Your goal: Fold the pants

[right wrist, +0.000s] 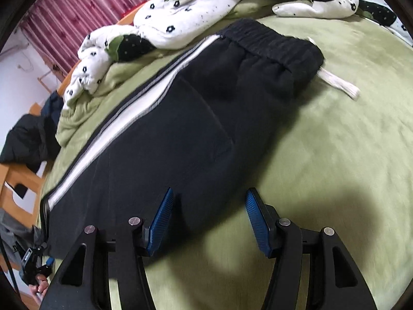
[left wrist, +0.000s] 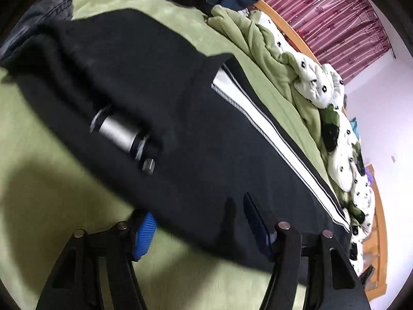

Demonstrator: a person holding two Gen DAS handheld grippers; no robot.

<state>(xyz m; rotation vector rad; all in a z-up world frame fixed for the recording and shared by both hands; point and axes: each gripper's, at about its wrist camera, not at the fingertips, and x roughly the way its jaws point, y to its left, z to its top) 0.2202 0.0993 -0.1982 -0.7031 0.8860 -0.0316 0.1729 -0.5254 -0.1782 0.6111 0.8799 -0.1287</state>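
Observation:
Black pants (left wrist: pixel 196 139) with a white side stripe (left wrist: pixel 271 129) lie flat on a green bedsheet (left wrist: pixel 51 180). In the right wrist view the pants (right wrist: pixel 180 134) show their elastic waistband (right wrist: pixel 271 41) and a white drawstring (right wrist: pixel 340 85) at the far end. My left gripper (left wrist: pixel 198 222) is open, its blue pads either side of the pants' near edge, the cloth lying over the gap. My right gripper (right wrist: pixel 209 219) is open just above the pants' near edge. A silver cylinder (left wrist: pixel 118 131) of the other tool pokes out from under the dark cloth.
A rumpled white floral and green duvet (right wrist: pixel 206 7) lies along the far side of the bed. Dark clothes (right wrist: pixel 28 134) are heaped at the bed's end. A wooden bed frame (left wrist: pixel 379 232) and red striped curtains (left wrist: pixel 335 13) border the scene.

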